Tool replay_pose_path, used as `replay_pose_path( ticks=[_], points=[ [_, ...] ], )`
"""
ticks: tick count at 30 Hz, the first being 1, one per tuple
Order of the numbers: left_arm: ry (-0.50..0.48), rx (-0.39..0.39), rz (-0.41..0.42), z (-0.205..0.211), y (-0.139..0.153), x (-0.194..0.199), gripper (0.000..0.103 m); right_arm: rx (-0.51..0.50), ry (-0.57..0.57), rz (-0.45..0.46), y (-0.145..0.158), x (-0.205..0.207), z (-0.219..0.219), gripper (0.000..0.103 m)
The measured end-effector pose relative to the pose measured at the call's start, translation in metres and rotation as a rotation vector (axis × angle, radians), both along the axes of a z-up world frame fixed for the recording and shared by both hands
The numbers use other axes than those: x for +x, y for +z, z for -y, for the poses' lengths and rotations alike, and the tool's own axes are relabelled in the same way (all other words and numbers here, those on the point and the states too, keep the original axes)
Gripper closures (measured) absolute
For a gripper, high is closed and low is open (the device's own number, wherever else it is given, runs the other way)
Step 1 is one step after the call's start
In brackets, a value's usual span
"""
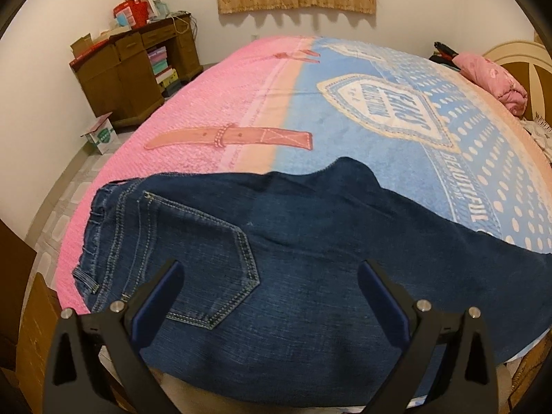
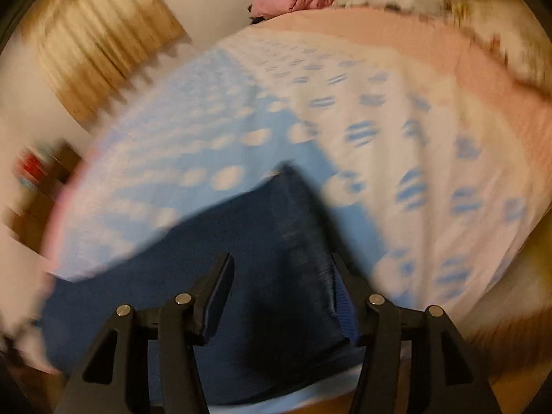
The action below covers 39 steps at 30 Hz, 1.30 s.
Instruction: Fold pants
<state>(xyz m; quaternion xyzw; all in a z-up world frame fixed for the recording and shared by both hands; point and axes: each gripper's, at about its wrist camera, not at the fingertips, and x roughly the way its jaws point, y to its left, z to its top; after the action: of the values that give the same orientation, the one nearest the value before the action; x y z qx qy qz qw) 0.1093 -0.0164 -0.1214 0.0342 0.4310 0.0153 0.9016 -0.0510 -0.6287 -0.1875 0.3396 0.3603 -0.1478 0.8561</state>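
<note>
Dark blue jeans (image 1: 293,241) lie flat along the near edge of the bed. Their waistband (image 1: 100,224) is at the left and a back pocket (image 1: 207,258) faces up. My left gripper (image 1: 270,276) hovers over the seat of the jeans, open wide, with nothing pinched. The right wrist view is blurred. There a jeans leg (image 2: 269,241) runs away from me and ends at its hem (image 2: 293,179). My right gripper (image 2: 281,276) is open, and a raised fold of denim lies between its fingers, close to the right finger (image 2: 345,293).
A pink and blue patterned blanket (image 1: 310,103) covers the bed. A pink bundle (image 1: 490,76) lies by the headboard (image 1: 517,58) at the far right. A wooden desk (image 1: 134,69) and a small cardboard box (image 1: 101,134) stand on the tiled floor to the left.
</note>
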Motion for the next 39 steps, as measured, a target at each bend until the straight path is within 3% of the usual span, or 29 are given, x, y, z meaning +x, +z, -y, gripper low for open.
replay_pose_path(
  ticks=[2, 4, 5, 7, 12, 15, 17, 19, 21, 29, 35, 36, 39],
  points=[
    [0.010, -0.018, -0.009, -0.002, -0.003, 0.002, 0.000, 0.025, -0.072, 0.147, 0.021, -0.032, -0.009, 0.047],
    [0.011, -0.045, -0.027, -0.004, -0.008, 0.005, 0.000, -0.039, -0.172, 0.234, 0.037, -0.067, -0.021, 0.042],
    [0.008, -0.060, -0.040, -0.003, -0.011, 0.006, 0.000, -0.055, -0.228, 0.236, 0.036, -0.082, -0.027, 0.035],
    [-0.001, -0.064, -0.052, -0.001, -0.015, 0.006, 0.000, -0.020, -0.293, 0.189, 0.021, -0.101, -0.037, 0.034],
    [-0.023, -0.048, -0.056, 0.006, -0.018, 0.003, 0.000, 0.124, -0.283, 0.177, -0.022, -0.108, -0.052, 0.034],
    [-0.019, -0.039, -0.041, 0.003, -0.013, 0.001, 0.000, 0.179, -0.281, 0.221, -0.037, -0.107, -0.052, 0.043],
    [0.000, -0.048, -0.037, -0.002, -0.012, 0.002, 0.000, 0.178, -0.308, 0.247, -0.039, -0.109, -0.050, 0.043],
    [0.019, -0.071, -0.051, -0.007, -0.013, 0.005, 0.000, 0.242, -0.393, 0.172, -0.052, -0.109, -0.043, 0.043],
    [0.028, -0.095, -0.063, -0.011, -0.016, 0.007, 0.000, 0.268, -0.435, 0.187, -0.059, -0.110, -0.041, 0.043],
    [0.019, -0.081, -0.074, -0.009, -0.021, 0.006, 0.000, 0.128, -0.472, 0.209, -0.068, -0.110, -0.038, 0.045],
    [0.017, -0.099, -0.093, -0.007, -0.024, 0.009, 0.000, 0.042, -0.490, 0.183, -0.061, -0.091, -0.041, 0.039],
    [0.013, -0.094, -0.094, -0.006, -0.024, 0.009, 0.000, 0.013, -0.483, 0.158, -0.059, -0.088, -0.042, 0.041],
    [0.006, -0.079, -0.077, -0.005, -0.021, 0.008, 0.000, -0.119, -0.424, 0.074, -0.046, -0.074, -0.058, 0.072]
  ],
)
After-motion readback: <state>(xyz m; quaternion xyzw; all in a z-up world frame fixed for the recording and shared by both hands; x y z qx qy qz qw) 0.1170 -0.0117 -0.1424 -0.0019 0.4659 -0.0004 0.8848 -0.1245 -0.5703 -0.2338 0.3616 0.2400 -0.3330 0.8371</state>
